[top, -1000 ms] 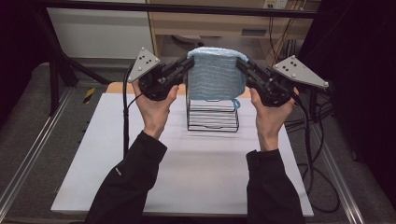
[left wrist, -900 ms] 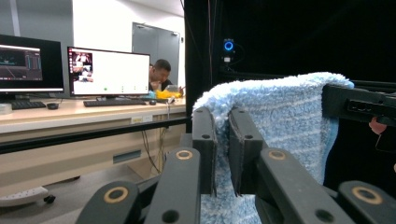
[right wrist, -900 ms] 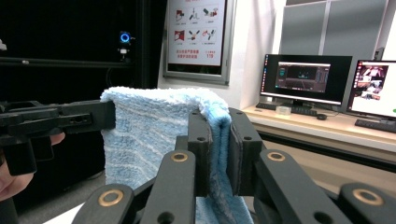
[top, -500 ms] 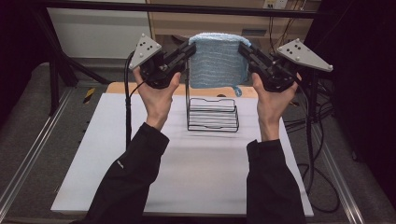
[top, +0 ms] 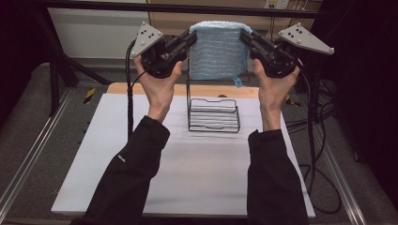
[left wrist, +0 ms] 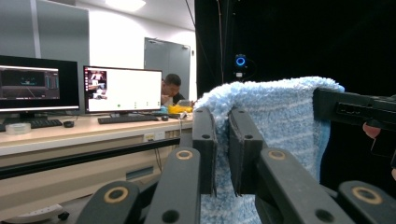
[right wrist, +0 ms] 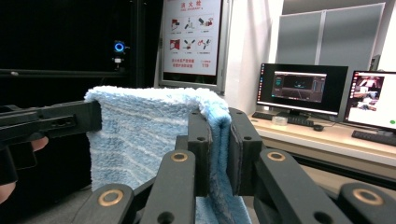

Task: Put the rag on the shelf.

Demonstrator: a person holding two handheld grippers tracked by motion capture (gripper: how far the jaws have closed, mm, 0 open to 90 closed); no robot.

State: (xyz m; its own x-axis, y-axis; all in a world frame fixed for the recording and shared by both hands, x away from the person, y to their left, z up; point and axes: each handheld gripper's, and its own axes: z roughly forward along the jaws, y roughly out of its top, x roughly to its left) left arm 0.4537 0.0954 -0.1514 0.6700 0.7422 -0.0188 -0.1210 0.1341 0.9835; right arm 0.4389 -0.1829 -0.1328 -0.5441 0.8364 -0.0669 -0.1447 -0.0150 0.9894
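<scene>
Up above the table (top: 94, 154), the left gripper (top: 191, 39) clamps the left top corner of a blue towel (top: 218, 51), its jaws narrow with the cloth pinched between them. The towel hangs stretched between both grippers, over a black wire rack (top: 213, 115) that stands on the table. On the other side, the right gripper (top: 245, 38) pinches the right top corner the same way.

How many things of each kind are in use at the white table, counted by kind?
Blue towel: 1
Black wire rack: 1
Grippers, left gripper and right gripper, each shut on a top corner of the towel: 2
Total: 4
</scene>
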